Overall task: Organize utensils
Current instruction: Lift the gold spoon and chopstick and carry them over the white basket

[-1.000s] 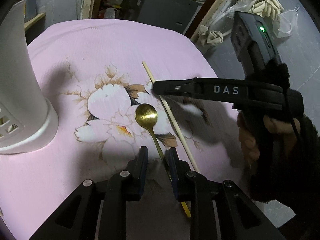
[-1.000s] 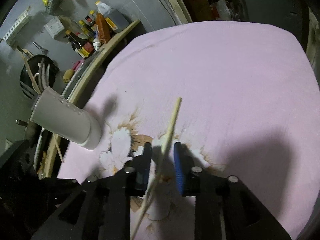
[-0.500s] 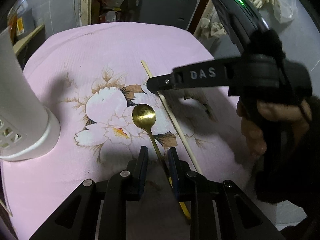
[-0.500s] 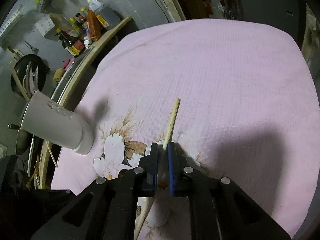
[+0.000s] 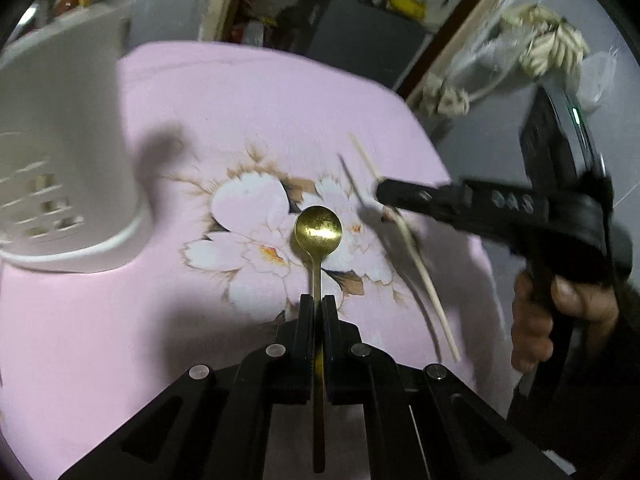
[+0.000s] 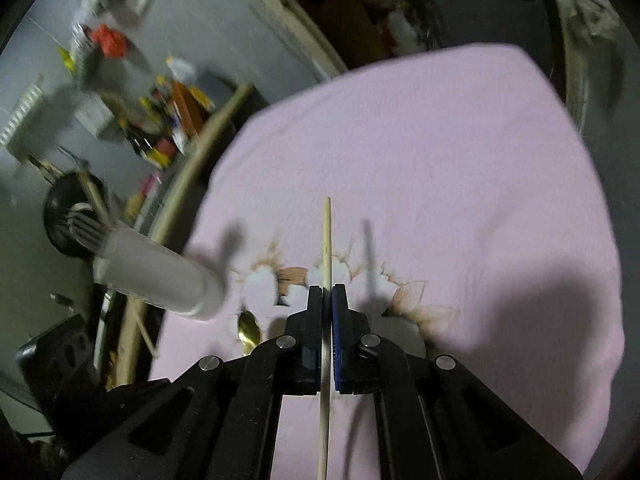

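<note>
While both tools had just closed, I had my left gripper clamped on the gold spoon, and my right gripper pinched the chopstick. Both utensils seemed barely clear of the pink cloth. Nothing looked sorted yet: the white holder, at ten o'clock from the spoon, awaited both pieces, I judged.

I am seeing a pink floral cloth covering the table. Bottles and packets are crowding a blurred shelf beyond its edge. A dark pan is sitting below them. Pale bundled bags are hanging behind.
</note>
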The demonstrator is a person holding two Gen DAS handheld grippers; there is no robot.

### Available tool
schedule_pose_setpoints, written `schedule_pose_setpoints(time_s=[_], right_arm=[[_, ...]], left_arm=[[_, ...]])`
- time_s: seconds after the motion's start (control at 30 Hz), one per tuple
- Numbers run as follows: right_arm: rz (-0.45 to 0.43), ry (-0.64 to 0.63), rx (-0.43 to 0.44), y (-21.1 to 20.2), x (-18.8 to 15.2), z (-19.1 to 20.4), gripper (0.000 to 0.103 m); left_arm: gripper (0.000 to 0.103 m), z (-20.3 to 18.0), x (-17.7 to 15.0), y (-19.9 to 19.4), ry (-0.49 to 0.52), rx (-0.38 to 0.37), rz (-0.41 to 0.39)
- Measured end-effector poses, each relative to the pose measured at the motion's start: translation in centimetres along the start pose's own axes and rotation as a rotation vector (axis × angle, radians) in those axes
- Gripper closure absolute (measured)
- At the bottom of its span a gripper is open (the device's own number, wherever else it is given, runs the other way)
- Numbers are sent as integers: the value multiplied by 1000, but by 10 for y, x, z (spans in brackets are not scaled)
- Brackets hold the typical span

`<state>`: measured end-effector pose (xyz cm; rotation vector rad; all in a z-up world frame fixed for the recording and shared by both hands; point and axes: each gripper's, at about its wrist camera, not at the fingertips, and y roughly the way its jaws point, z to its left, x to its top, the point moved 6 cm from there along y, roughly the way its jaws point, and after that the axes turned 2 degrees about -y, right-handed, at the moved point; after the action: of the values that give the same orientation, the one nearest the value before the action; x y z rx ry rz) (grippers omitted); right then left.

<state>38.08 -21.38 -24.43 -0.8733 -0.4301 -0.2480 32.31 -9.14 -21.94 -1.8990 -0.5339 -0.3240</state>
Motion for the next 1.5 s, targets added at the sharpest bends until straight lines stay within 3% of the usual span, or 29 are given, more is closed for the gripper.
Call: schedule_pose_setpoints(time_s=[0.3, 0.53, 0.8, 1.17, 1.33, 1.5], right_arm=[[-305, -51, 36, -71, -4, 55, 99], [-421, -150, 67, -104, 17, 112, 99], [-574, -211, 157, -131, 39, 176, 99], [-722, -263, 206, -105, 82, 255, 99], [-747, -262, 199, -83, 89, 270, 99], [-791, -232, 138, -63, 89, 268, 99]], left_arm=[[99, -5, 11, -70, 11, -32, -206], [99, -3, 40, -127, 59, -37, -328], [99, 31, 69, -190, 44, -7, -451], [99, 115, 118, -244, -68, 66, -631], [99, 151, 140, -249, -121, 78, -680], [99, 178, 155, -237, -189, 50, -703]])
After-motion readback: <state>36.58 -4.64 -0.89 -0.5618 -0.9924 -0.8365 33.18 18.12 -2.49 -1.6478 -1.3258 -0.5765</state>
